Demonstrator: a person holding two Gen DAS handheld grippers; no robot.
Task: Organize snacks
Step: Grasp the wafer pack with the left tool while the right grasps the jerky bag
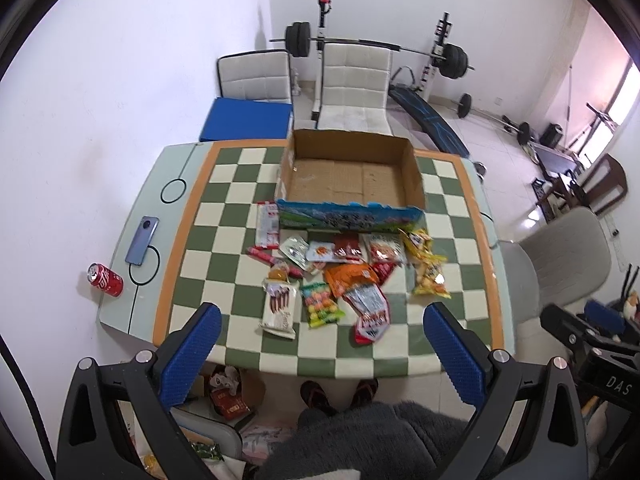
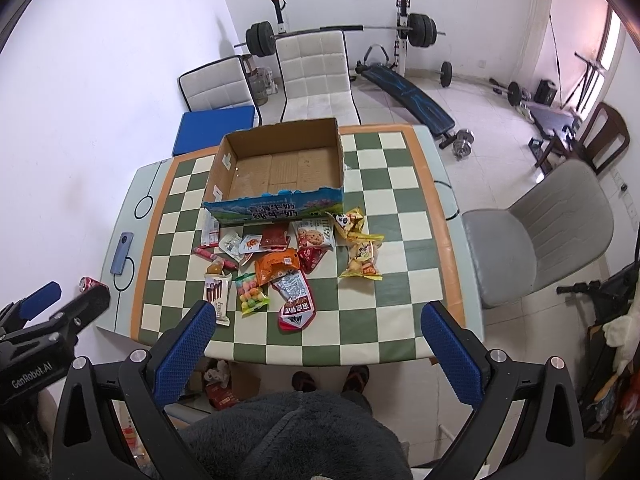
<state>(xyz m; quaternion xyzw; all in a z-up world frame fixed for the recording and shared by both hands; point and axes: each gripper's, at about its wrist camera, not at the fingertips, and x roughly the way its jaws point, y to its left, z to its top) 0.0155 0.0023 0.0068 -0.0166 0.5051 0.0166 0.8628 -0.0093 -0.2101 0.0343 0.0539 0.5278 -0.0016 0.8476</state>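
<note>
1. L gripper [image 1: 322,320]: jaws spread wide, nothing between them, held high above the near table edge. In its own view the snack pile sits at 12 o'clock, just past the fingertips.
2. Nearest to L: white chocolate-stick pack [image 1: 280,306], long axis running roughly 12–6, at about 11 o'clock from the gripper's midpoint. Just right of it the candy-ball bag [image 1: 321,304], dead ahead.
3. Silver-red pouch [image 1: 370,312] at 1 o'clock, long axis also near 12–6, tilted slightly.
4. Cardboard box [image 1: 348,178], empty, open top, beyond the pile at 12 o'clock; snacks lie between grippers and box.
5. R gripper [image 2: 318,320]: also released wide, empty, hovering over the near edge of the checkered table [image 2: 400,200].
6. In the R view the yellow snack bags [image 2: 360,252] lie at 1 o'clock, long axis approx 12–6; they're the rightmost items, so R looks nearer to them, L nearer to the chocolate-stick pack.
7. Judgement: nothing boxed yet; either arm needs a forward-and-down reach first.
</note>
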